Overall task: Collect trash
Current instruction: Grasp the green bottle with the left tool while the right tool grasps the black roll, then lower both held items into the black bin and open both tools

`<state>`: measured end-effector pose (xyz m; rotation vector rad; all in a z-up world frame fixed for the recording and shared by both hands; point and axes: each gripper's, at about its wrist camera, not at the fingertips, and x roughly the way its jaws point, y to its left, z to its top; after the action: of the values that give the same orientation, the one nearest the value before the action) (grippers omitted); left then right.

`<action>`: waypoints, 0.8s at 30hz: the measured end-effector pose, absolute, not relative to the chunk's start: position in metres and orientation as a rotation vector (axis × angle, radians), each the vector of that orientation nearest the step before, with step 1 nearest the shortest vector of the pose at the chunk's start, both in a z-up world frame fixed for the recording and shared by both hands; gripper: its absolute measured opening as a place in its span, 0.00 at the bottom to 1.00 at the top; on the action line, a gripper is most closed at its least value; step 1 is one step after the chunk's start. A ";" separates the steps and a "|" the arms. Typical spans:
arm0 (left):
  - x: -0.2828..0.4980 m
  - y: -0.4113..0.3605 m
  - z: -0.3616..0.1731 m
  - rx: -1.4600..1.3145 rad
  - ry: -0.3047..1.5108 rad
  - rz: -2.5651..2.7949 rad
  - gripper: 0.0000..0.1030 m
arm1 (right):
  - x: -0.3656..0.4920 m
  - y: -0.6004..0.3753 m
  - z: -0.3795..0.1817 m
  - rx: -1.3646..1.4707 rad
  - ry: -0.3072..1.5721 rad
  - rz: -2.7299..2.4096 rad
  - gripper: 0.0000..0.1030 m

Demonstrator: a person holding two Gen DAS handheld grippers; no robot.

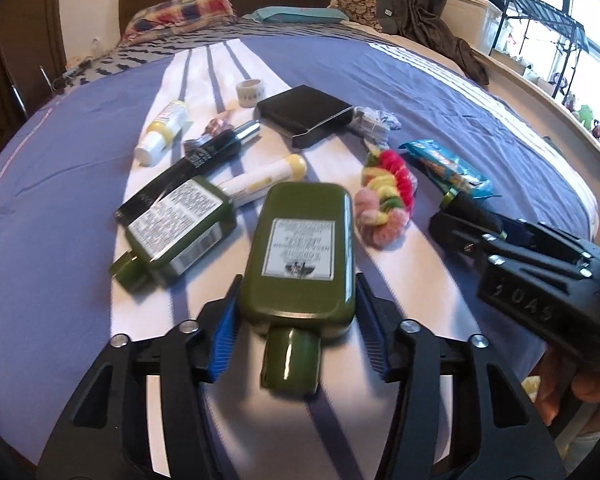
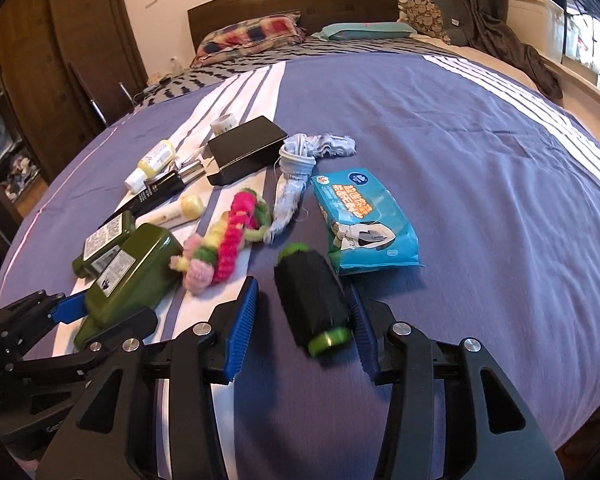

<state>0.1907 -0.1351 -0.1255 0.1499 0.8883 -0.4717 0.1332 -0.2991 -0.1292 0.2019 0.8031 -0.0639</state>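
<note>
A flat olive-green bottle (image 1: 300, 248) lies on the bed with its cap toward me. My left gripper (image 1: 298, 280) has its blue pads (image 1: 222, 332) pressed against both of the bottle's sides; in the right wrist view this gripper (image 2: 100, 312) sits at the lower left, closed on the same bottle (image 2: 136, 272). A black thread spool (image 2: 312, 300) with green ends lies between the fingers of my right gripper (image 2: 302, 284). The right pad touches it and a gap shows on the left, so this gripper is open. The right gripper (image 1: 464, 216) is also in the left wrist view.
On the striped purple bedspread (image 2: 480, 160) lie a second green bottle (image 1: 180, 224), a blue wipes pack (image 2: 364, 220), fluffy pink-yellow hair ties (image 2: 228, 236), a black box (image 1: 304, 114), a yellow-white bottle (image 1: 164, 132), a tape roll (image 1: 250, 92) and a crumpled rag (image 2: 300, 168). Pillows lie at the headboard.
</note>
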 end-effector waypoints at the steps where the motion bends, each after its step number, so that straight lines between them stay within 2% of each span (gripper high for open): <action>1: 0.193 -0.137 -0.126 0.147 0.889 -0.475 0.47 | 0.134 -0.298 -0.129 0.191 0.804 -0.072 0.34; 5: 0.196 -0.139 -0.128 0.151 0.887 -0.490 0.46 | 0.128 -0.298 -0.130 0.173 0.801 -0.079 0.27; 24: 0.109 -0.101 -0.116 0.151 0.841 -0.475 0.45 | 0.042 -0.271 -0.113 0.193 0.760 -0.041 0.26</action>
<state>0.1088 -0.1011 -0.1163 0.1513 0.8414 -0.4753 0.0416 -0.2713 -0.1128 0.1929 0.7598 -0.0411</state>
